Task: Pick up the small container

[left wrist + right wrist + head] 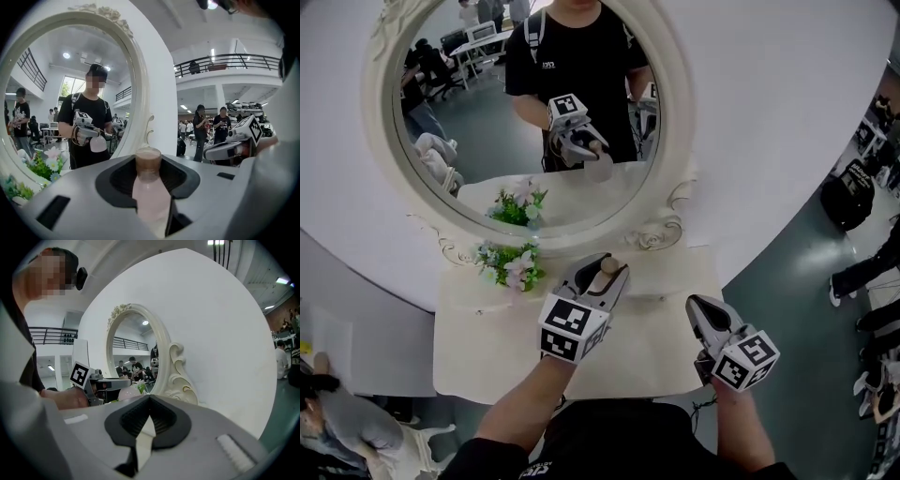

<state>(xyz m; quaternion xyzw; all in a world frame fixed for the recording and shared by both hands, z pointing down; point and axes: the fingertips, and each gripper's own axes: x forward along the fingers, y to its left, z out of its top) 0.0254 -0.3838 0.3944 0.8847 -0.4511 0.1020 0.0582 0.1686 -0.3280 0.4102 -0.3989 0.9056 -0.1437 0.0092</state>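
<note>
Fingers of the left gripper (605,269) clamp the small container (149,190), pink with a brown cap, over the back edge of the dressing table (487,361), just before the mirror (670,103). The right gripper (697,307) hangs near the table's right edge, its jaws pressed together on nothing. Flowers (511,265) stand at the back left.

An oval mirror in a carved cream frame (382,103) stood upright at the back of a pale tabletop (487,352), against a curved white wall (787,112). A small bunch of pink and white flowers (511,265) sat on the tabletop just beside the frame's lower left edge, and the glass showed its reflection (520,204). To the right, a black backpack (848,192) lay on the grey-green floor (787,272). Two people (201,131) stood far off beneath a railed balcony (225,60).
</note>
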